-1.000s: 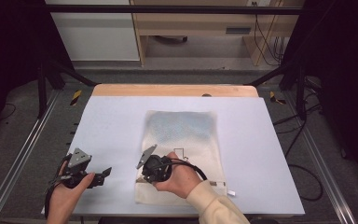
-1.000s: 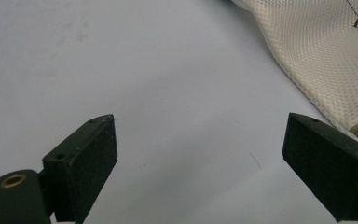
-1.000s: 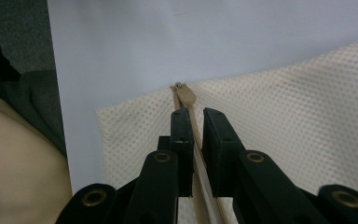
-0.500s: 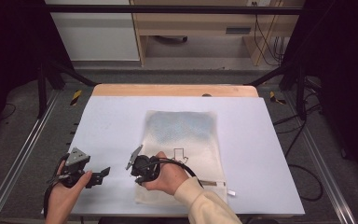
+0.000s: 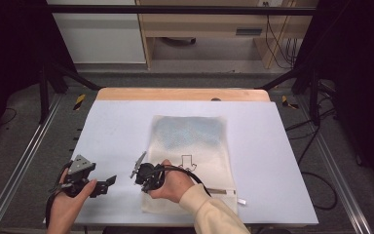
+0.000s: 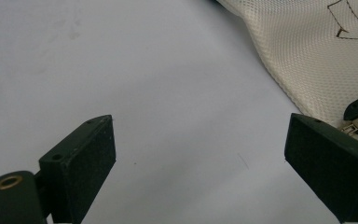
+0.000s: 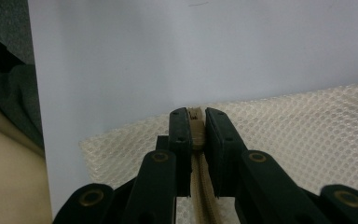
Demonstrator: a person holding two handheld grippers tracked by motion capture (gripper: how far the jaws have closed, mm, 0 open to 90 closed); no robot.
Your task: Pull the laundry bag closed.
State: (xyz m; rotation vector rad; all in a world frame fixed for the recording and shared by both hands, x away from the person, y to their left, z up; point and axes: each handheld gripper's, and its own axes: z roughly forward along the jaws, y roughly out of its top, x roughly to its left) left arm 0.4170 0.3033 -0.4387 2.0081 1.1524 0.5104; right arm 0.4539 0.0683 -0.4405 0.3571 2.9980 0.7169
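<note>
Between the right gripper's (image 7: 196, 122) closed jaws sits the mesh bag's (image 7: 307, 135) zipper pull (image 7: 196, 130); left gripper (image 6: 200, 154) gapes

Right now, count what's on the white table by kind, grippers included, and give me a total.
Mesh laundry bags: 1, cream mesh laundry bag with a zipper
Grippers: 2, left gripper with jaws apart, right gripper clamped on the zipper
Total: 3

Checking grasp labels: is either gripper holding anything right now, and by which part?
The right gripper is shut on the zipper of the mesh bag, at the bag's near-left corner. The left gripper is open, holding nothing.
</note>
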